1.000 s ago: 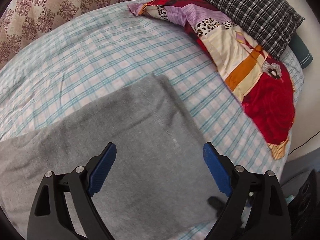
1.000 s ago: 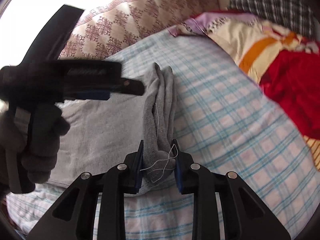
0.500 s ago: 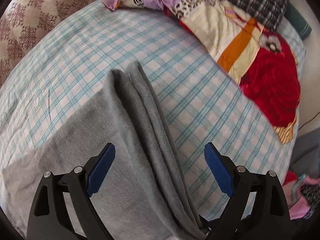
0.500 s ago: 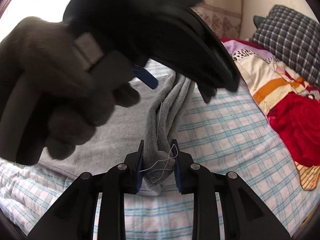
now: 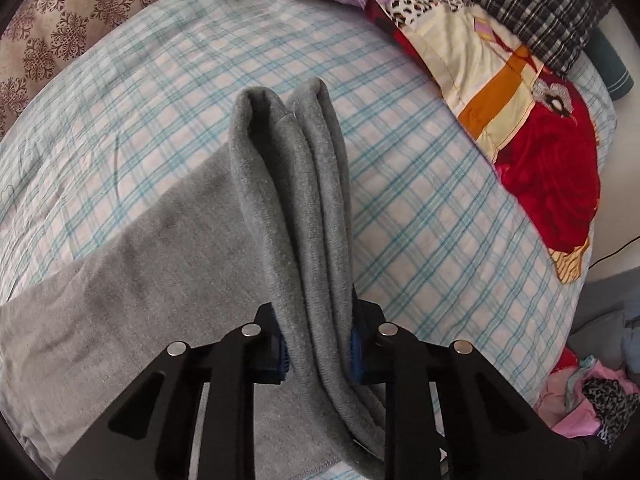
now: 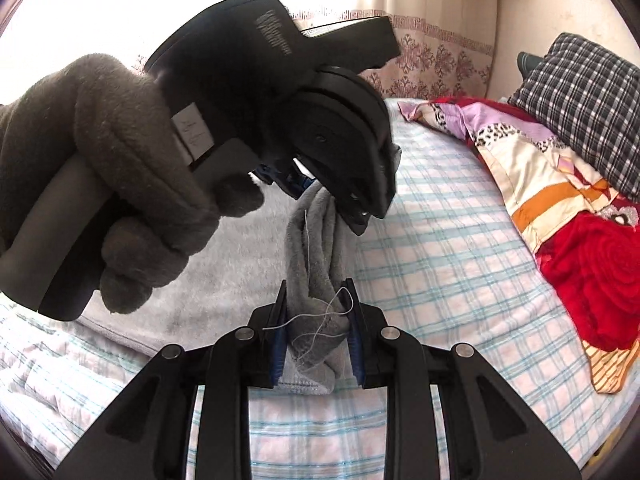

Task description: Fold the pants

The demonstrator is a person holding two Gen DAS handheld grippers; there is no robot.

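Jaws of the left gripper (image 5: 318,350) are closing on a bunched ridge of the grey pants (image 5: 288,200); left wrist view shows the blue pads already pressing the thick fleece from both sides. Ahead of the jaws the ridge runs up in several stacked layers toward the middle of the bed (image 5: 140,80); the rest of the garment lies flat to the left, reaching the bed's near left edge. Fabric looks soft, light and limp, with a grippy nap: likely to sag wherever unsupported, so best taken at layered edges or corners, all layers caught together.

Right wrist view: right gripper (image 6: 316,346) is clamped on a hemmed end of the pants (image 6: 314,240), loose white threads (image 6: 320,320) trailing over it. From there the bunched cloth rises to the left gripper (image 6: 304,184), held by a gloved hand (image 6: 120,168); both tools grip the same ridge, near each other. Flat remainder spreads leftward on the checked sheet. Patchwork quilt (image 6: 560,184) lies well apart, along the bed's right side.
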